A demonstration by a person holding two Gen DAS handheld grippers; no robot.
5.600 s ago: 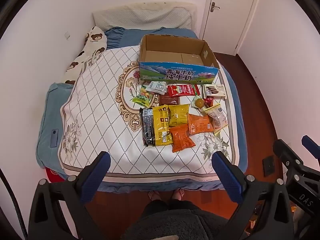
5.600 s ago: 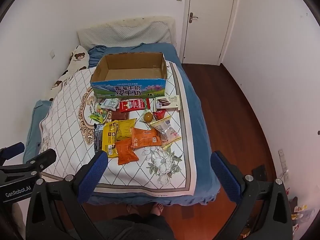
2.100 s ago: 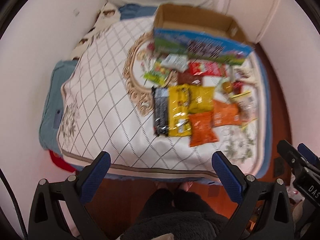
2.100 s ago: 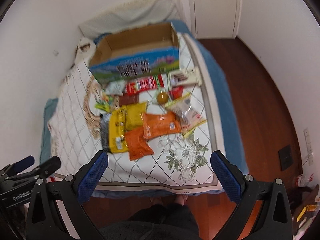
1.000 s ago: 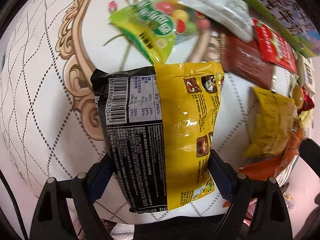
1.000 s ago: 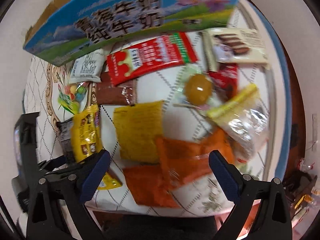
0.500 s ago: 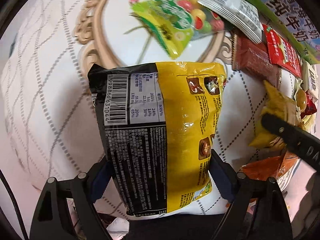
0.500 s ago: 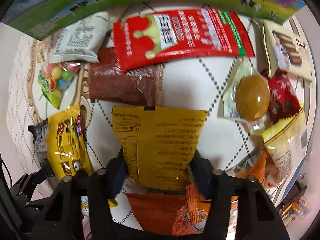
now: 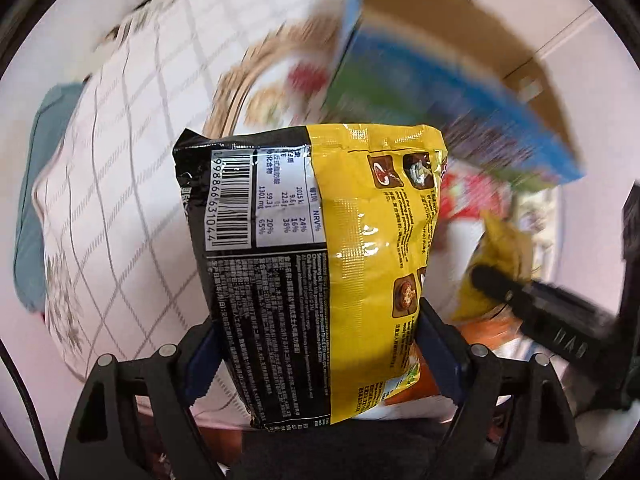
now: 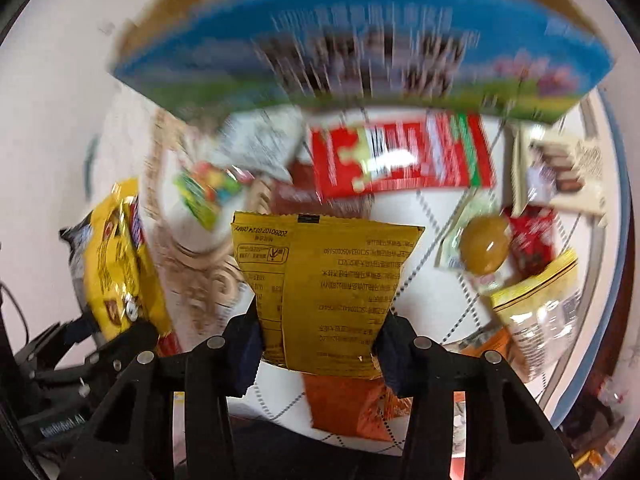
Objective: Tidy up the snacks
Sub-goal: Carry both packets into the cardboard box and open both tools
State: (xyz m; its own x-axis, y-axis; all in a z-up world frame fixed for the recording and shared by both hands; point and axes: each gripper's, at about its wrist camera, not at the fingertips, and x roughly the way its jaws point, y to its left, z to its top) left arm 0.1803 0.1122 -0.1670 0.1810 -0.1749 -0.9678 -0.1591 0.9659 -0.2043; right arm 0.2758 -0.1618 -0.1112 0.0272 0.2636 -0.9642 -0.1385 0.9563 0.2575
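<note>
You are carrying two packets toward the box [image 10: 360, 40], which is lying just ahead of both tongs, open side up, on the bed [image 9: 120, 160]. Judging from the blur, you are moving fast; to do this well, you should be lifting each packet clear of the near wall before letting go, so neither is catching the rim.

Your left tongs [image 9: 320, 356] are closing about halfway, clamping the lower end of the yellow-and-black pack [image 9: 320, 260], which is standing upright between the fingers. Your right tongs [image 10: 320, 354] are narrower, pinching the bottom of the mustard packet [image 10: 324, 280]. Other snacks are lying loose beyond it.
</note>
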